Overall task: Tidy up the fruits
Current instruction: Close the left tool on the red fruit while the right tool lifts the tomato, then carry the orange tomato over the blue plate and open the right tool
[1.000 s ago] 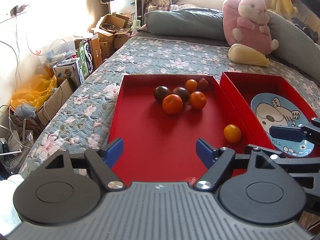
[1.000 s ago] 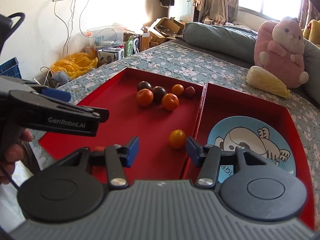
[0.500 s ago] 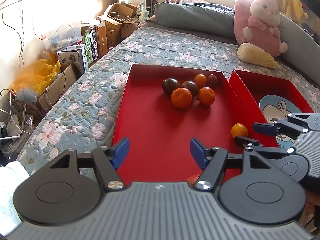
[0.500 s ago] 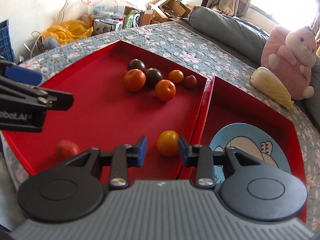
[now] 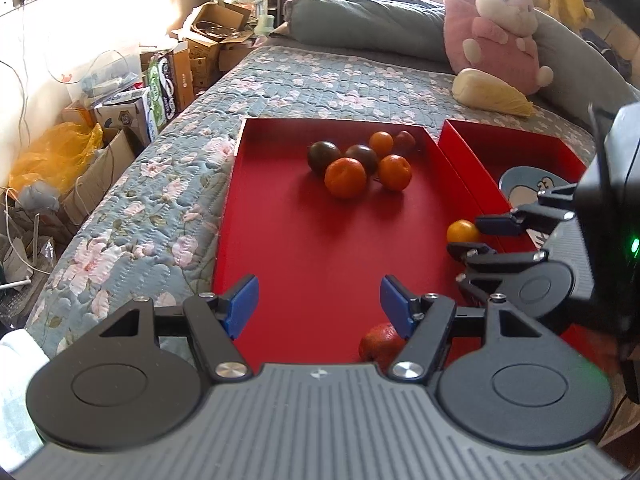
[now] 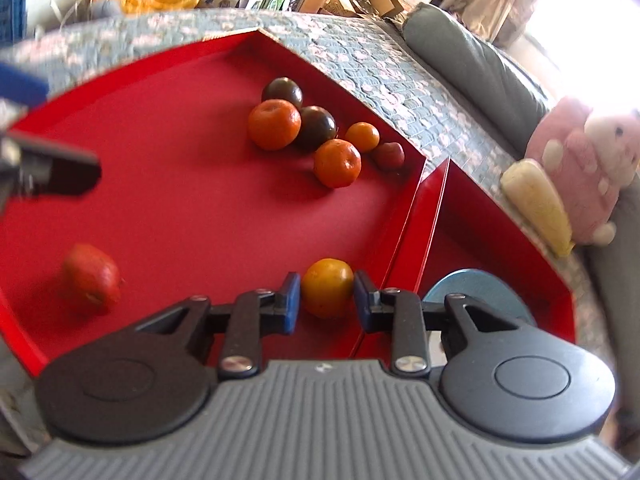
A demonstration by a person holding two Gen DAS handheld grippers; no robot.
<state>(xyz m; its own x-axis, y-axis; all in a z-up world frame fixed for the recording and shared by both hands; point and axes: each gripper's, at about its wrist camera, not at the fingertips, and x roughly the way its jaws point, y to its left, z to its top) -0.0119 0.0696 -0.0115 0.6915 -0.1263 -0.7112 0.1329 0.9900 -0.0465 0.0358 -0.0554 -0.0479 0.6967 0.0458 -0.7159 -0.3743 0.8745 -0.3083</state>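
Note:
A small yellow-orange fruit (image 6: 327,287) lies in the left red tray (image 6: 168,184) by its right wall. My right gripper (image 6: 323,300) is open with the jaws on either side of this fruit, not closed on it; the gripper also shows in the left wrist view (image 5: 476,234). My left gripper (image 5: 318,304) is open and empty above the tray's near end (image 5: 304,264). A cluster of oranges and dark fruits (image 5: 360,160) sits at the tray's far end. A red fruit (image 5: 378,346) lies near my left gripper's right finger. A blue plate (image 6: 476,292) sits in the right tray (image 6: 480,220).
The trays rest on a floral quilted bed (image 5: 160,184). A pink plush toy (image 5: 500,36) and a yellow cushion (image 5: 492,94) lie behind the right tray. Cardboard boxes (image 5: 160,80) and a yellow bag (image 5: 52,152) stand on the floor at left.
My right gripper has moved forward and down until its open jaws straddle the yellow-orange fruit. My left gripper has shifted slightly; the red fruit now shows beside its right finger.

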